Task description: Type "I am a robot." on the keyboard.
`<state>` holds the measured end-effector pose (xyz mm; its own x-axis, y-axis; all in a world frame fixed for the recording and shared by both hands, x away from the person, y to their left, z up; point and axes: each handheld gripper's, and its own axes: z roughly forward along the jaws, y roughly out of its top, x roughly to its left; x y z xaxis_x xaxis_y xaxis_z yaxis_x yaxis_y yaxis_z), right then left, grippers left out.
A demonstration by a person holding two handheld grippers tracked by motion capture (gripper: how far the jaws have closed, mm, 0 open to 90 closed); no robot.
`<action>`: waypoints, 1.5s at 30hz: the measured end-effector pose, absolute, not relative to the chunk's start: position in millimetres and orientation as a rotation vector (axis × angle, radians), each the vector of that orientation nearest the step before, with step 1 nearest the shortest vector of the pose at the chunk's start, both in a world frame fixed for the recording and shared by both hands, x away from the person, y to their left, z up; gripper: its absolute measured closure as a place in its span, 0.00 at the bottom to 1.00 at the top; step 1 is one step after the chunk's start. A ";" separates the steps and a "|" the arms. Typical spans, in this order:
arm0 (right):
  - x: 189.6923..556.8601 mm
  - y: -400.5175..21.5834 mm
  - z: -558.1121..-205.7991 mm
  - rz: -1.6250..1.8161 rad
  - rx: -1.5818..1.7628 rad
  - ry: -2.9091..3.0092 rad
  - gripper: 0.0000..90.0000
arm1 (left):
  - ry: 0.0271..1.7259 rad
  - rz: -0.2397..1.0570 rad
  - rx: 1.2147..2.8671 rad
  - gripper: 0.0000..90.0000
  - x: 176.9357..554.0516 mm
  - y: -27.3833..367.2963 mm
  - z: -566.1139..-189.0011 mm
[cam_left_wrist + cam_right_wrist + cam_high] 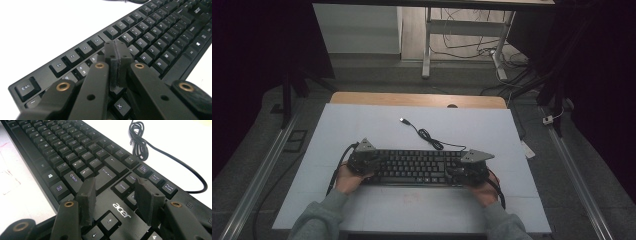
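A black keyboard (417, 167) lies flat on the white table top, its long side running left to right. My left gripper (377, 161) hangs over the keyboard's left end. In the left gripper view it (116, 53) is shut, pads pressed together with nothing between them, just above the number and letter keys (147, 42). My right gripper (453, 172) is over the keyboard's right end. In the right gripper view it (115, 187) stands open above the keyboard (75, 150), around the bare panel between the Enter key (106, 176) and the Delete key (122, 186).
The keyboard's black cable (430, 137) loops in a small coil behind it and ends in a loose USB plug (403, 120). The white table top (362, 125) has a wooden strip (417, 99) at its far edge. Desk legs and floor wires lie beyond.
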<state>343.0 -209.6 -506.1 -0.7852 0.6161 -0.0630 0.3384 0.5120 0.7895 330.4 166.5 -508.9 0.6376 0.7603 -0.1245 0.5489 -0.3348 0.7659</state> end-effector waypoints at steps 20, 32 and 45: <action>342.9 -209.9 -505.8 1.156 0.798 2.423 0.57 | 1.040 0.313 2.006 0.58 322.0 177.6 -501.9; 342.9 -210.0 -505.6 1.158 0.795 2.422 0.57 | 1.048 0.316 2.023 0.50 321.8 177.2 -503.5; 342.4 -208.7 -505.0 1.165 0.793 2.419 0.57 | 1.049 0.317 2.039 0.48 322.0 175.9 -504.9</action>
